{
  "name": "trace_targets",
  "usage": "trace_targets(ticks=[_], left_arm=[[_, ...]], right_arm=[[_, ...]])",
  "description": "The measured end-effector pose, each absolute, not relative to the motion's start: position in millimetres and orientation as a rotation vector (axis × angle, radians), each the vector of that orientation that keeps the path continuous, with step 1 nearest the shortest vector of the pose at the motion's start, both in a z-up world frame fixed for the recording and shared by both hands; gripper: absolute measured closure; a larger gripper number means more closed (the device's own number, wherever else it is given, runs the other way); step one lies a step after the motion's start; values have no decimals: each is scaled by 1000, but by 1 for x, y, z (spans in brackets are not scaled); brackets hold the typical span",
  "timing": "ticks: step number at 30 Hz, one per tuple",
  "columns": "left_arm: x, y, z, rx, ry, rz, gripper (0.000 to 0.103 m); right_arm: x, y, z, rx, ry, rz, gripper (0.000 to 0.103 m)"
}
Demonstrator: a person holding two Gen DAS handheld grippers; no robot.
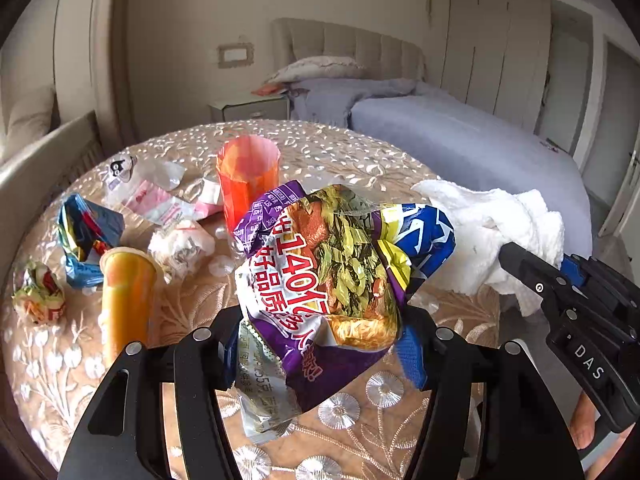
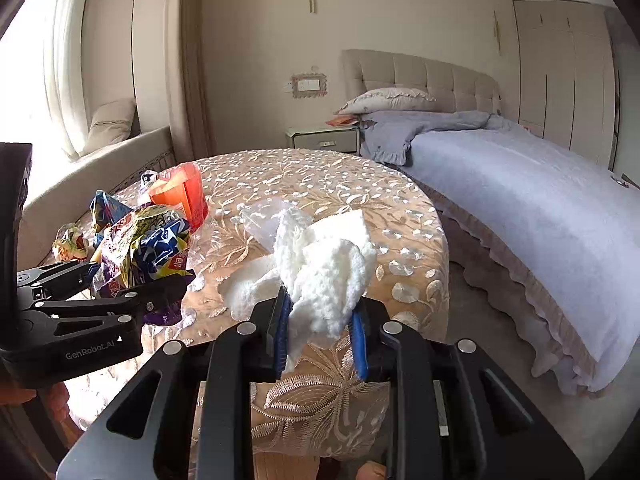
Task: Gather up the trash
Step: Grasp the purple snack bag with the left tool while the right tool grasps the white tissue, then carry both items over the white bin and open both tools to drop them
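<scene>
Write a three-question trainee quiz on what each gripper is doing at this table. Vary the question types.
1. True or false: the left gripper is shut on the purple noodle wrapper.
2. The right gripper holds: A) the orange cup B) the white tissue wad C) nothing.
3. Fill in: the crumpled wrappers still on the round table lie to the ____ of the orange cup in the left wrist view.

Key: 1 true; 2 B; 3 left.

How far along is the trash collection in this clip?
Nothing looks binned; no bin shows. In hand: left gripper holds the noodle bag, right gripper the tissue. Left on the table: orange cup, blue wrapper, crumpled ball.
</scene>
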State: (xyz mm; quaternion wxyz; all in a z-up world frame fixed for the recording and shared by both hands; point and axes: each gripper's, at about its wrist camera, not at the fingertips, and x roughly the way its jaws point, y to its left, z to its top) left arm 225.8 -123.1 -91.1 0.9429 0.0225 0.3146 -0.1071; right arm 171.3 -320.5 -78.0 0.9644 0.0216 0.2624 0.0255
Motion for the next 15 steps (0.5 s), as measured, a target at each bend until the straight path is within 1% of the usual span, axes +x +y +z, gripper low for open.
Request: trace_targets(ticks=[6,15], left_arm=[[199,-141,-69,76,569,-251,43],[157,-192,-58,136,495,-356,43]], right_arm=[[138,-328,-58,21,465,16,76],[88,-354,-47,4,412,-84,75]])
